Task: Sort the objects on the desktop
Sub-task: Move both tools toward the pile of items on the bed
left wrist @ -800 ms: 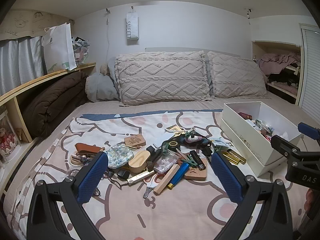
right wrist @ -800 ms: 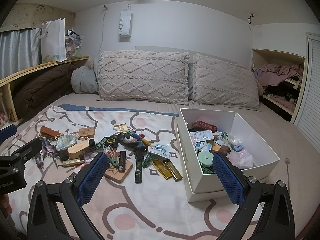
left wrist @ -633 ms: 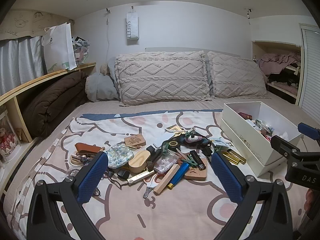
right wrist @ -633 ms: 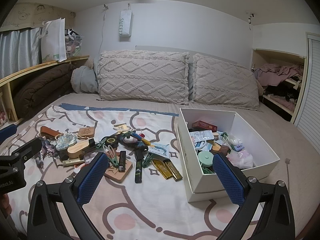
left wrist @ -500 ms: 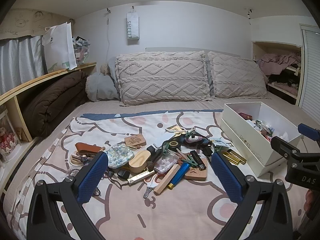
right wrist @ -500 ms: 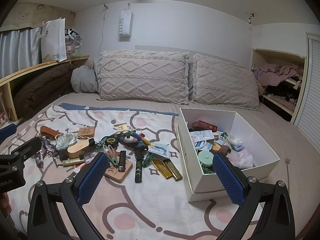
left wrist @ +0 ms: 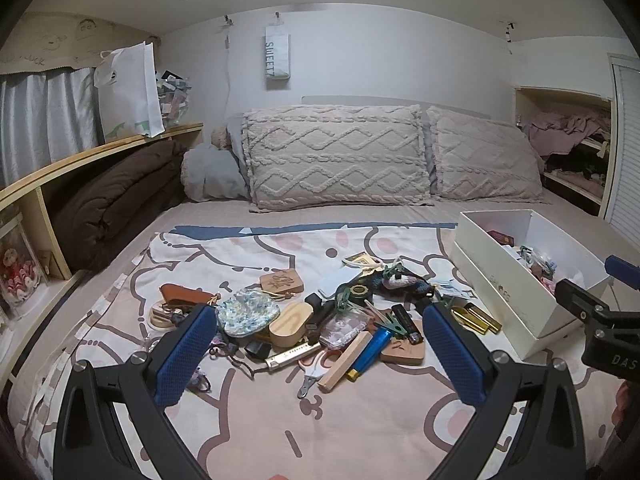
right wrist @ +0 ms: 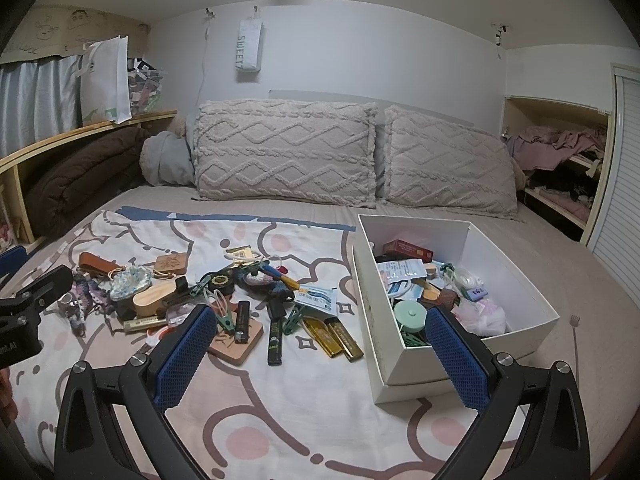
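two hand-held grippers, left hand-held gripper (left wrist: 316, 354) and right hand-held gripper (right wrist: 320, 354), hover with jaws wide apart, holding nothing. the clutter pile (left wrist: 320, 320) lies tangled on the bed sheet (right wrist: 280, 420) beside the white box (right wrist: 516, 280); overlapping clips and cords could snag, dragging neighbours along.

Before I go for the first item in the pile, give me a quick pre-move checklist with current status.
1. Left gripper open, nothing between its pads: ok.
2. Right gripper open and empty: ok.
3. White box open-topped, room left inside: ok.
4. Blue lighter at the pile's near edge, top unobstructed: ok.
5. Lighter free of neighbours: not ok, wooden stick lies against it.
6. Items buried under the pile: cannot tell.
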`<state>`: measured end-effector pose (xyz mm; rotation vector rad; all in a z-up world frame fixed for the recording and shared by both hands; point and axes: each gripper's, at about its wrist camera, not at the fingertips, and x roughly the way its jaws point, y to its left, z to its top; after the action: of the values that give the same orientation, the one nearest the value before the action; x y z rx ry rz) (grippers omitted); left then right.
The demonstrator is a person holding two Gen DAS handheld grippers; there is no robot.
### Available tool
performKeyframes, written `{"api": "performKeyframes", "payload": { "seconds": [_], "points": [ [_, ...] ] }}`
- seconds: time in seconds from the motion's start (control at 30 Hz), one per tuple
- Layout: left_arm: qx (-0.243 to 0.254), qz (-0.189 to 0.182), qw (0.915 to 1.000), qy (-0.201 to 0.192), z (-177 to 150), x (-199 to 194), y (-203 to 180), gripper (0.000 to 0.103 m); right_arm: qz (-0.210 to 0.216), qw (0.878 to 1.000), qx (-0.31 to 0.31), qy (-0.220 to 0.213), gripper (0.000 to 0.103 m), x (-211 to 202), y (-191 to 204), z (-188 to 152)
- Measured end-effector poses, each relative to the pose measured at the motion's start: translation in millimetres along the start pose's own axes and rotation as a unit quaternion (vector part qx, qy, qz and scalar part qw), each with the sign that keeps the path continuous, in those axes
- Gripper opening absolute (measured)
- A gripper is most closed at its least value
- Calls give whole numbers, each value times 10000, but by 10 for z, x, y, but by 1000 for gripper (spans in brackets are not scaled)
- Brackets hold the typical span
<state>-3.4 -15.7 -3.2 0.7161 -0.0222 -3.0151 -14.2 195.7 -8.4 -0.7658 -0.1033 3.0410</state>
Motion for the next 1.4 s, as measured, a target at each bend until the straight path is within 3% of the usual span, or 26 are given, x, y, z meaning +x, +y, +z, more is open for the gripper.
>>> {"api": "performKeyframes", "payload": {
  "seconds": [0.33,0.73,1.13,1.4],
  "points": [
    [-170,81,9998,-12,24,5,130,103,-31,10000,9,30,103,25,-12,-10],
    [-630,429,9971,-18,59,25,530,103,-44,10000,-14,61,103,77,6,-32],
    [-1181,938,9884,155,-15,143,1030,103,32,9995,-147,282,103,288,140,-122],
    [-1508,1273,9798,314,-118,270,1330,103,339,9980,-265,453,103,478,294,-247]
  ]
}}
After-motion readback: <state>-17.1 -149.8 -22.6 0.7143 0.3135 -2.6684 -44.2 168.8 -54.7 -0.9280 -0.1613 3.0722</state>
